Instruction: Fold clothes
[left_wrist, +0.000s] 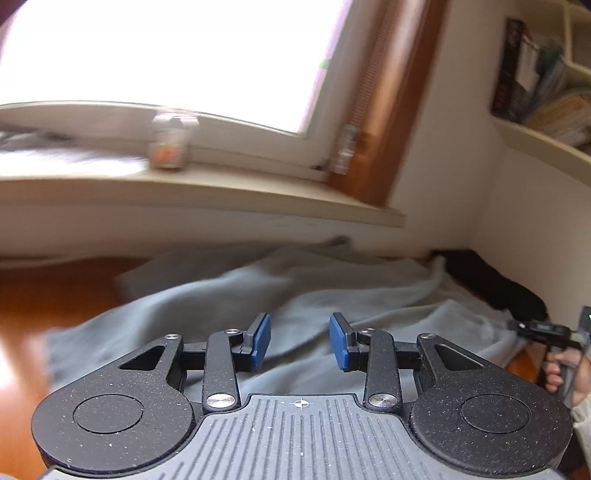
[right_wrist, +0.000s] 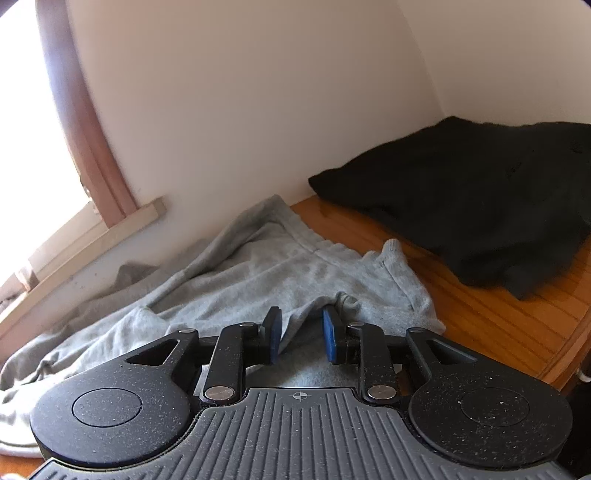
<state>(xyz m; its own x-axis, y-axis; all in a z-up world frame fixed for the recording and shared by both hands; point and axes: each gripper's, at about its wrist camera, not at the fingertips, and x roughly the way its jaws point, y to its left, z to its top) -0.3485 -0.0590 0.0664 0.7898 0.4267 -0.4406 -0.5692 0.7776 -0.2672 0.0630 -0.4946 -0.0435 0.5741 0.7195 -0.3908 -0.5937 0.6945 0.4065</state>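
Observation:
A grey sweat garment (left_wrist: 332, 291) lies rumpled on the wooden table (left_wrist: 55, 295). My left gripper (left_wrist: 299, 341) hovers over it with its blue pads (left_wrist: 260, 343) well apart and nothing between them. In the right wrist view the same grey garment (right_wrist: 258, 273) spreads toward the wall, its ribbed hem at the far end. My right gripper (right_wrist: 302, 334) sits low on it with the pads apart, and a raised ridge of grey cloth runs up between them without being pinched. The right gripper's body (left_wrist: 543, 328) and the hand (left_wrist: 554, 369) holding it show at the right edge of the left wrist view.
A black garment (right_wrist: 480, 192) lies folded in the table's far right corner against the wall. The table edge (right_wrist: 561, 354) runs close on the right. A window sill (left_wrist: 221, 192) with a small jar (left_wrist: 170, 144) is behind, and a bookshelf (left_wrist: 535, 74) hangs at the upper right.

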